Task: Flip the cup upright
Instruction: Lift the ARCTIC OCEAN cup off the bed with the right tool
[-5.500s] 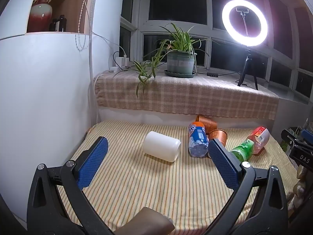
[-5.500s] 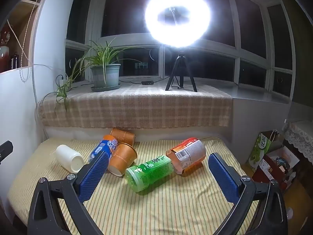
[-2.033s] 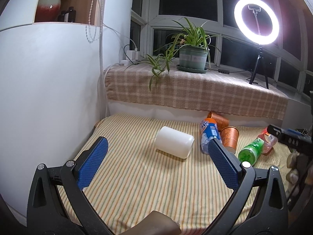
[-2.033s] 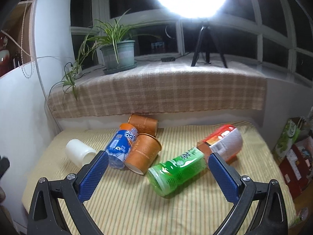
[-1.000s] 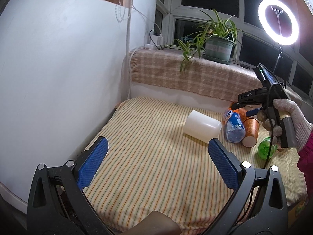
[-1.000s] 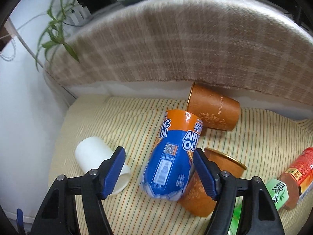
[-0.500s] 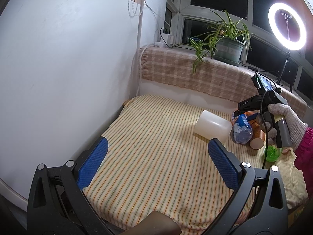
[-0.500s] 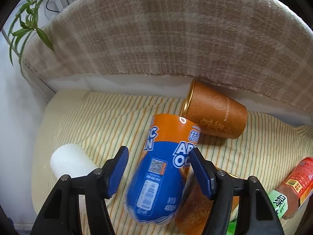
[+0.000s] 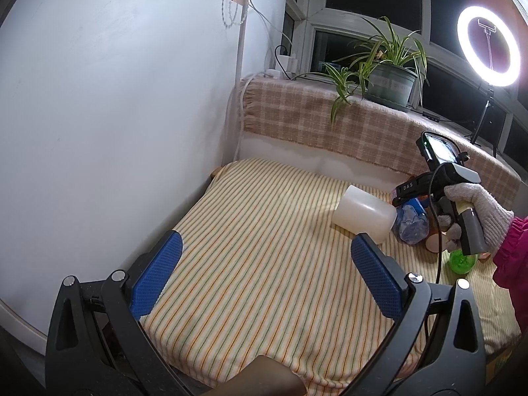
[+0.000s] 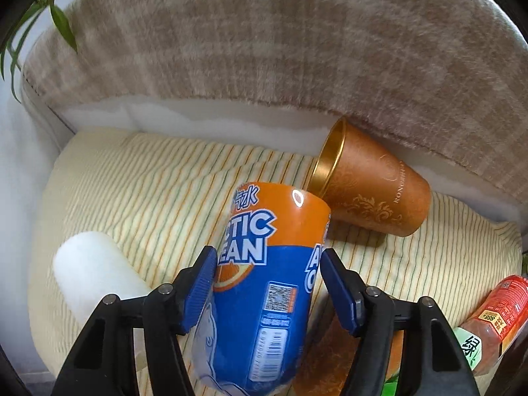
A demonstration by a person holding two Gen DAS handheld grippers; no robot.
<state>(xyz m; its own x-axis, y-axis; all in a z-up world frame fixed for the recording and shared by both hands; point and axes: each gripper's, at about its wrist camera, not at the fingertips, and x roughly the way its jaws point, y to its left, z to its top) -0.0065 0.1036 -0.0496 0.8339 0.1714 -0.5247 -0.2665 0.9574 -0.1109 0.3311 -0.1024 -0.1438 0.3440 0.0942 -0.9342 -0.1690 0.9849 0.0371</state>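
Observation:
My right gripper (image 10: 269,288) is shut on the blue and orange cup (image 10: 267,283), which lies on its side on the striped cloth (image 10: 158,184); both blue pads press its flanks. It also shows in the left wrist view (image 9: 412,224), under the right gripper held by a gloved hand (image 9: 475,211). My left gripper (image 9: 264,275) is open and empty above the cloth's front left, well short of a white cup (image 9: 363,214) on its side.
A copper cup (image 10: 369,194) lies on its side just behind the held cup, a second copper one (image 10: 333,356) beneath it. A white cup (image 10: 95,277) lies to the left. A green bottle (image 10: 468,346) and red container (image 10: 495,316) lie at right. Plaid ledge (image 10: 264,49) behind.
My right gripper has moved in over the blue and orange cup and its fingers have closed onto it. My left gripper has drawn back and left, staying open.

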